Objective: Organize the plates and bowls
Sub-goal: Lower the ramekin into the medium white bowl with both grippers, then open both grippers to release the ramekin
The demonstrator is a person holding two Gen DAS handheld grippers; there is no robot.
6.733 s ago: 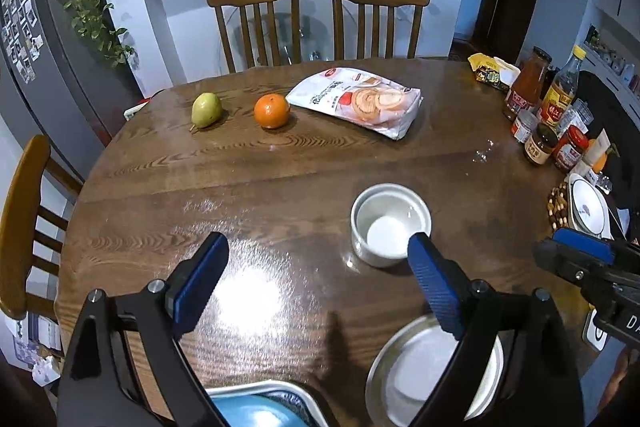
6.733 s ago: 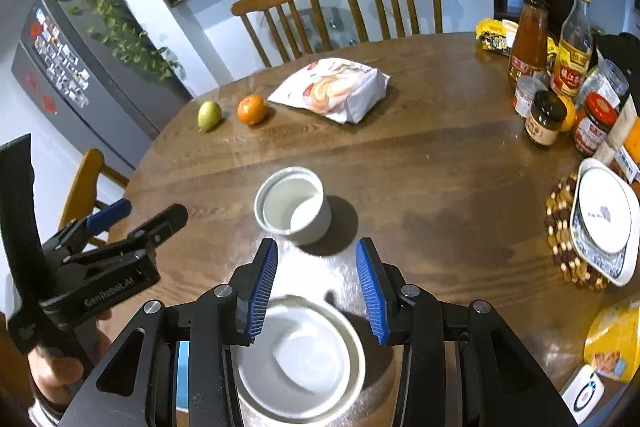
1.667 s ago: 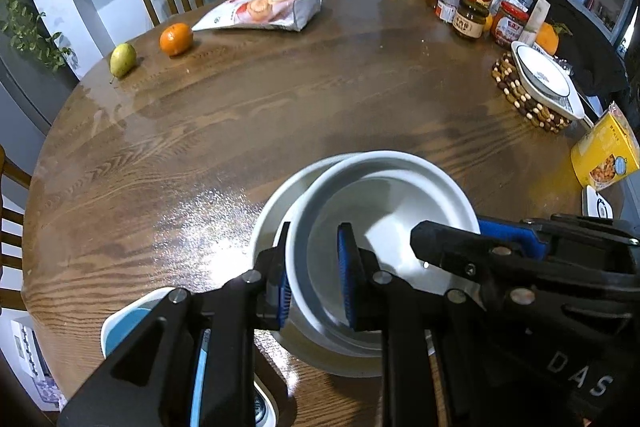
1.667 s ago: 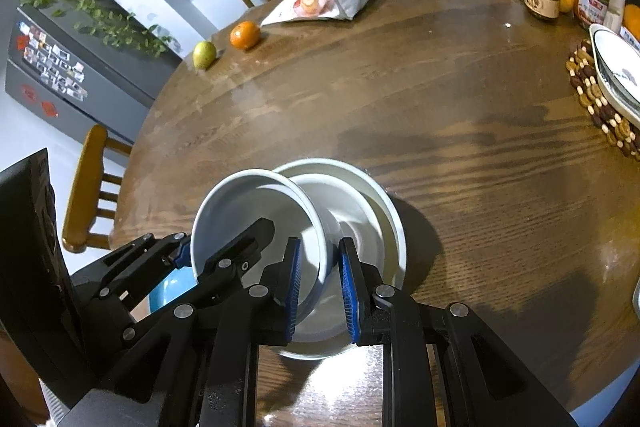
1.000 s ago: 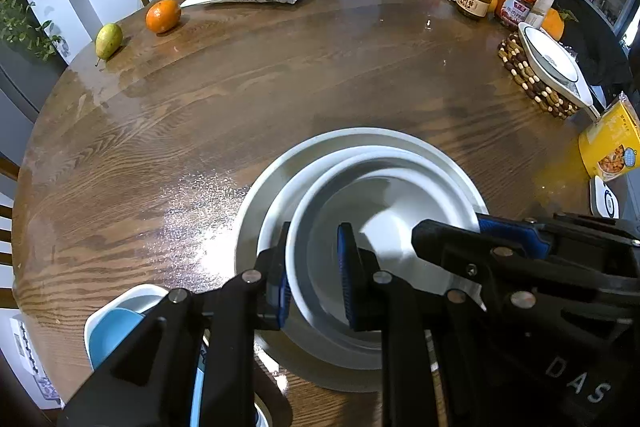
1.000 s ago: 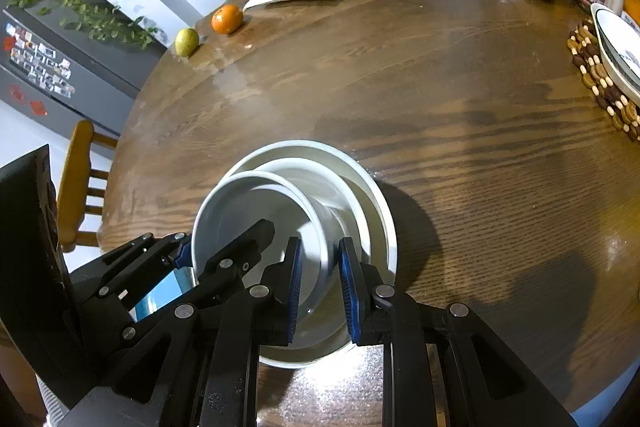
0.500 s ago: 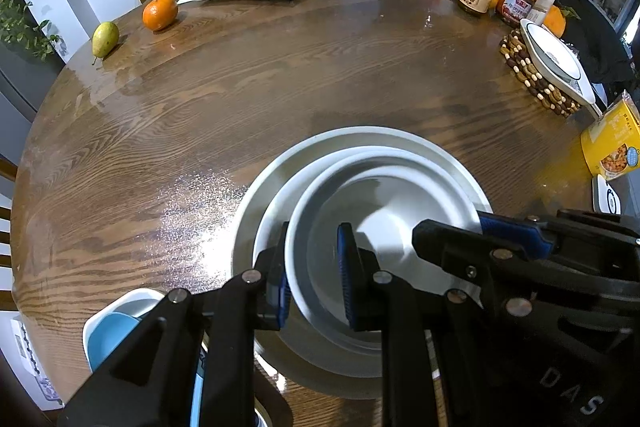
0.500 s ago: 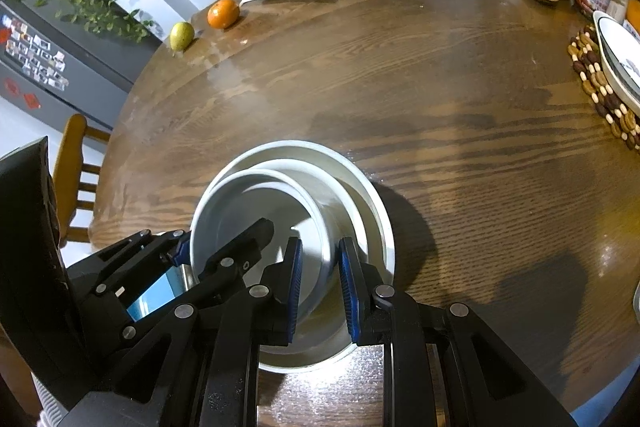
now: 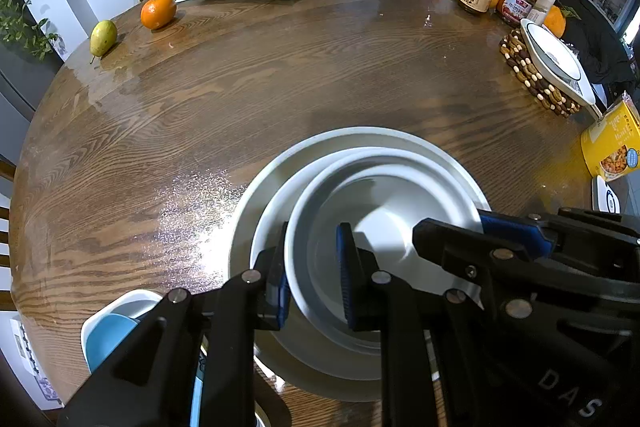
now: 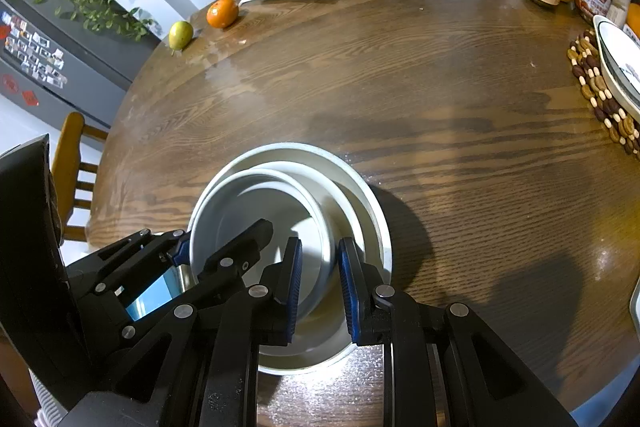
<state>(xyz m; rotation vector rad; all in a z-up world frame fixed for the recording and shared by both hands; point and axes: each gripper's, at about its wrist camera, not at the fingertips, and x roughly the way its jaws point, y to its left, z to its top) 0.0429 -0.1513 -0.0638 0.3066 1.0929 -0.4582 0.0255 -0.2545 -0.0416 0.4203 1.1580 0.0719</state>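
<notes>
Because both my tools (image 9: 310, 269) (image 10: 318, 287) pinch opposite rims, the bowl (image 9: 384, 223) hangs level over the plates (image 9: 260, 187) near the surface's (image 9: 280, 79) front edge.

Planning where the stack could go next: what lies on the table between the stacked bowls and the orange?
Only bare wood. In the left wrist view, nothing sits between the stacked bowls and the orange; the table shows only glare there.

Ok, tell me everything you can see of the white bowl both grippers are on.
The white bowl is plain, glossy, ceramic-looking, round and empty. It sits inside a wider white dish on the wooden table, offset toward the dish's near-left side. The left gripper and right gripper each pinch its rim on opposite sides.
</notes>
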